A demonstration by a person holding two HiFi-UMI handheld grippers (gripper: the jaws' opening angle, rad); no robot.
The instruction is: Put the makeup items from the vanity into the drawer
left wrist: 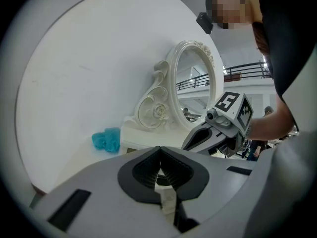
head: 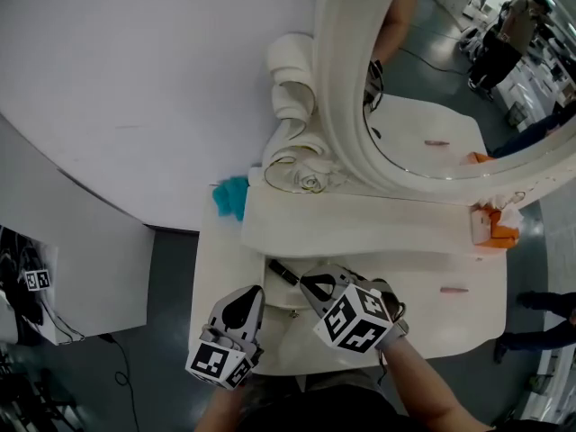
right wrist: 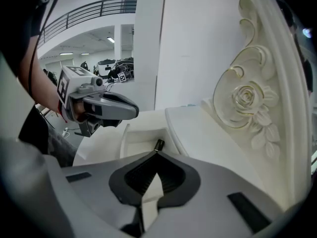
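Right gripper [right wrist: 156, 156] (jaws clamped) grips pencil [right wrist: 158, 145] over drawer [right wrist: 125, 133].

A plain white wall [head: 135, 79] is seen behind a cream vanity [head: 360, 228] topped by 1 ornate oval mirror [head: 346, 88]. Grey floor [head: 171, 277] is shown below, with 1 white cabinet [head: 90, 264] at left. A railed balcony [left wrist: 242, 71] and ceiling lights [right wrist: 111, 40] are seen further off.

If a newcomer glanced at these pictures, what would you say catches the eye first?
The big ornate white mirror with its carved rose dominates the back of the vanity. In front of it, the right gripper is shut on a thin black pencil, and a bright teal puff sits at the vanity's left rear, beside the mirror's base.
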